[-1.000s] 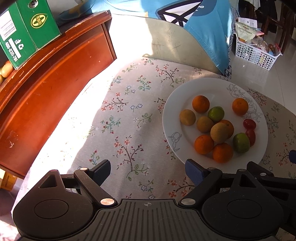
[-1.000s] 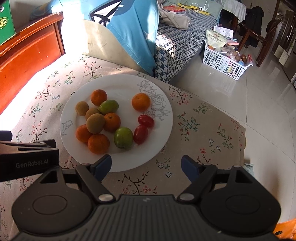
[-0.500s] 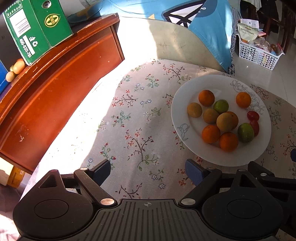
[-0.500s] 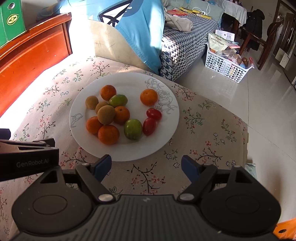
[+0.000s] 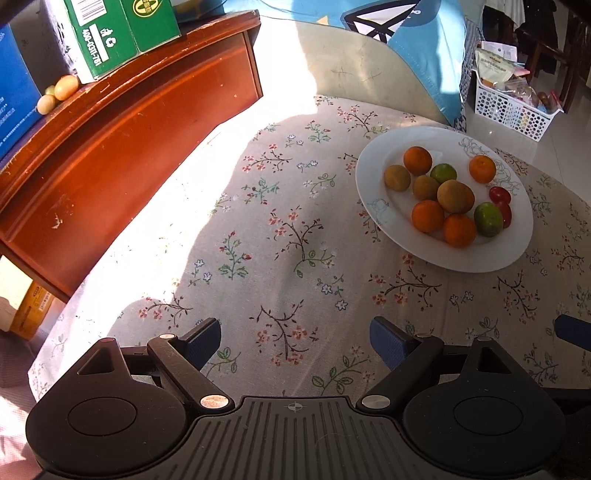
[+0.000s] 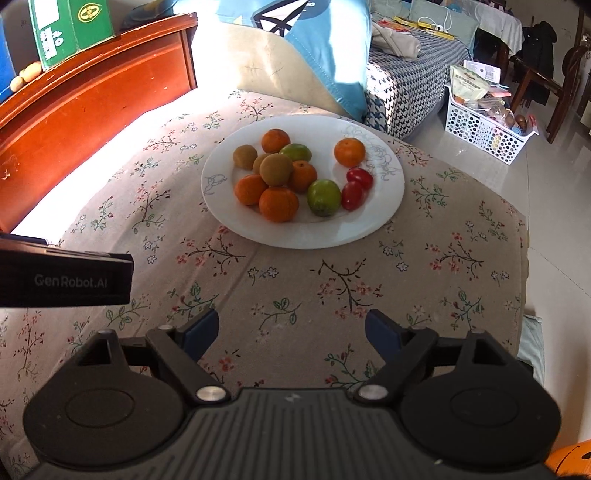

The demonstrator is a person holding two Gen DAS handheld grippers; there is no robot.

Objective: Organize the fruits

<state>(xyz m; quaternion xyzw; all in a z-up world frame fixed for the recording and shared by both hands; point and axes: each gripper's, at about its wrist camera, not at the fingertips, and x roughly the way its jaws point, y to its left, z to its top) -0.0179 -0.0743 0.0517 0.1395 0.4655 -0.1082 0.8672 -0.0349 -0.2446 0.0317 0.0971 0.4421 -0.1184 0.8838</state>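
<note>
Resting on floral cloth (image 6: 332,280), white plate (image 6: 384,214) holds mixed fruits (image 6: 279,203)

A floral cloth (image 5: 280,236) covers the surface. A green box (image 5: 122,33) stands on a wooden cabinet (image 5: 129,122). A white perforated basket (image 6: 484,129) sits on the floor beside a checkered sofa (image 6: 402,85).

Before me a white plate (image 6: 229,218) holds clustered oranges (image 6: 278,204), brown kiwis (image 6: 276,169), green fruits (image 6: 324,197) (two) and cherry tomatoes (image 6: 351,195).
</note>
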